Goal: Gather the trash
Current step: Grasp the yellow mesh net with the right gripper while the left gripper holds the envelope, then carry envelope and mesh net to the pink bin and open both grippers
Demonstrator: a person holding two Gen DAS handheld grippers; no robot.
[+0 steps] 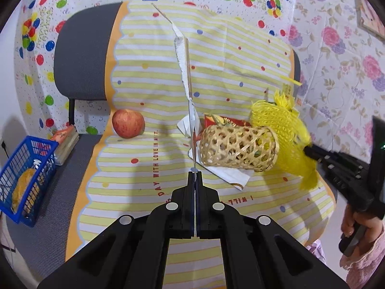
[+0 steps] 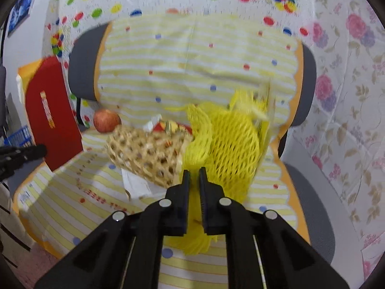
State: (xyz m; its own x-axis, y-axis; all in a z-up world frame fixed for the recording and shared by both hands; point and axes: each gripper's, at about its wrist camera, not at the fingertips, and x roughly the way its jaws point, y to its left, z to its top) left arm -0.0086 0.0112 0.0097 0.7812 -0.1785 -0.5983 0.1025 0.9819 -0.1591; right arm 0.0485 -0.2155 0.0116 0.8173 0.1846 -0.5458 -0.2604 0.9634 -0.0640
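My left gripper (image 1: 195,174) is shut on a flat red card seen edge-on (image 1: 189,77); in the right wrist view it shows as a red panel (image 2: 51,110) held up at the left. My right gripper (image 2: 194,168) is shut on a yellow foam fruit net (image 2: 226,144), which it holds at the open mouth of a woven bamboo basket (image 2: 144,154) lying on its side on the chair. The net (image 1: 286,134) and basket (image 1: 238,149) also show in the left wrist view, with the right gripper (image 1: 310,153) at the right. Wrappers lie in and behind the basket.
A red apple (image 1: 128,123) sits on the striped cloth (image 1: 144,168) covering the chair seat. White paper (image 1: 231,175) lies under the basket. A blue plastic crate (image 1: 26,178) with items and a stack of books (image 1: 66,142) stand at the left.
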